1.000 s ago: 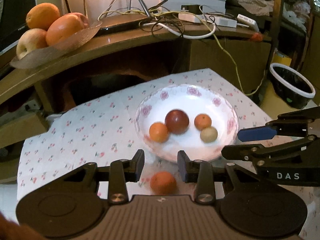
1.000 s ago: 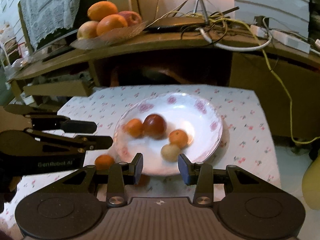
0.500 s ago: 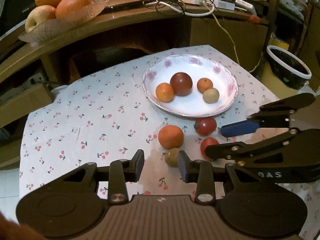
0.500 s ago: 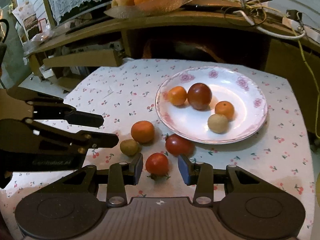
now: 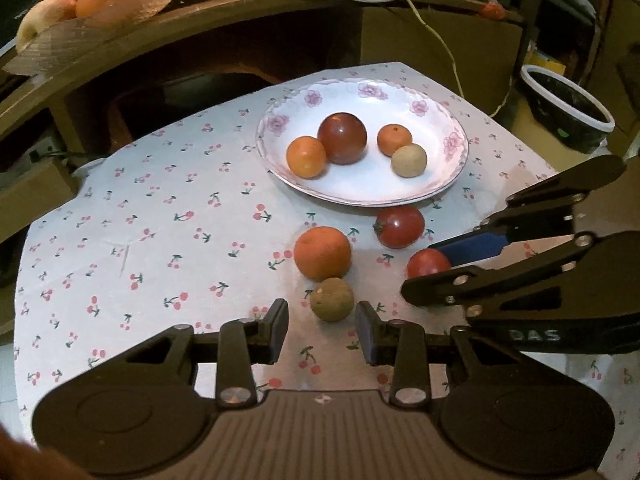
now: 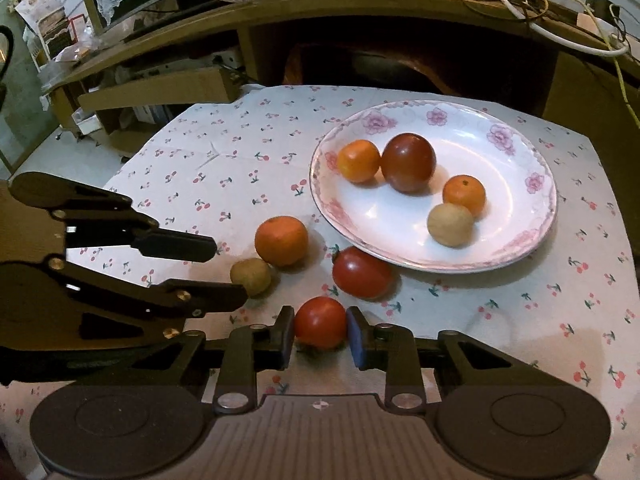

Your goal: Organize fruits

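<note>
Red skin of a small tomato [image 6: 320, 321] is seen between the two fingers of the right gripper [image 6: 320, 336], which is held low over the cherry-printed tablecloth [image 6: 240, 152] at the near edge of the scene. Its jaws are spread about as wide as the tomato and stand close on both sides of it; whether the pads really press it cannot be told. The left gripper [image 5: 322, 330] is held level just above the cloth, pointing away toward the plate [image 5: 452, 120], with its jaws spread apart and nothing between them. A small brownish fruit [image 5: 332, 299] lies just beyond its fingertips, touching or almost touching a larger orange [image 5: 322, 253] behind it. A second tomato [image 5: 399, 226] lies right of the orange, close to the near rim of the plate.

Four fruits are placed on the flowered plate: a dark red one [image 5: 342, 138], two small oranges [image 5: 306, 157] [image 5: 394, 140] and a pale round fruit [image 5: 408, 160]. In the left wrist view the right gripper is seen from the side at the right, reaching in toward the left. A glass dish with big fruits [image 5: 80, 0] stands on the wooden shelf far left.
</note>
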Motion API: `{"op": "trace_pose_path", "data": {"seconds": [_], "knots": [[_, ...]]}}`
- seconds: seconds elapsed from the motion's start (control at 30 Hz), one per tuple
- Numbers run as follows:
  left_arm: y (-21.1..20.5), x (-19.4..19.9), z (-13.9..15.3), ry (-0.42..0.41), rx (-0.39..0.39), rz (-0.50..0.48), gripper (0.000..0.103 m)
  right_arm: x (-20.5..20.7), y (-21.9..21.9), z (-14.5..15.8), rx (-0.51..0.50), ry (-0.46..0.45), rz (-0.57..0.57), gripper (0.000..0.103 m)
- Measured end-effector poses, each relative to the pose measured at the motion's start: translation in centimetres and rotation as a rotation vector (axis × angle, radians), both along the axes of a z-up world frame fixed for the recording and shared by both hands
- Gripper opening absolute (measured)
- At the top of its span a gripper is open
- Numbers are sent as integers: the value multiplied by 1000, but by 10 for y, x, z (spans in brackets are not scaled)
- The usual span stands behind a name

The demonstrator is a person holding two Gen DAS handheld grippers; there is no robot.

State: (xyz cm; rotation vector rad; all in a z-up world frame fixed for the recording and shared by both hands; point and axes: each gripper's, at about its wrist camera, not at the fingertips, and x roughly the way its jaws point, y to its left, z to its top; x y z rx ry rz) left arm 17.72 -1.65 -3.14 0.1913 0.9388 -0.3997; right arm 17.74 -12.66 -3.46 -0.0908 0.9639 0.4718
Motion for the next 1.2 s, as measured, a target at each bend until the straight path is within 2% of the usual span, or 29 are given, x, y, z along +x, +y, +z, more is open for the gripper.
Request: {"op": "trace_pose_path", "data": {"seconds": [0.23,0.4,0.57,0.67,0.77,1.03,1.2], "knots": [[-9,4,-10,4,-2,0,41,-5,-17,4,11,4,-21,29],[-14,5,-10,-10,-3,1,37,-5,-27,1,3,16,-29,30],[-17,-3,-6,9,8,-28,35,-9,-31,2,-2,12,-19,30],[-20,-11,0,17,-23,-52,34,-12,-34,2,-8,14,-14,30],[-25,-16,3,-4,-18,-73,34,-18,-37,2,-6,14,-5,30],[-17,-8,-5,-4,-23,-16,34,-24,-37,3,-25,-1,-5,30],[-22,-9,-10,-9,-6,-27,37,-23,-37,1,-22,-5,1,31]]}}
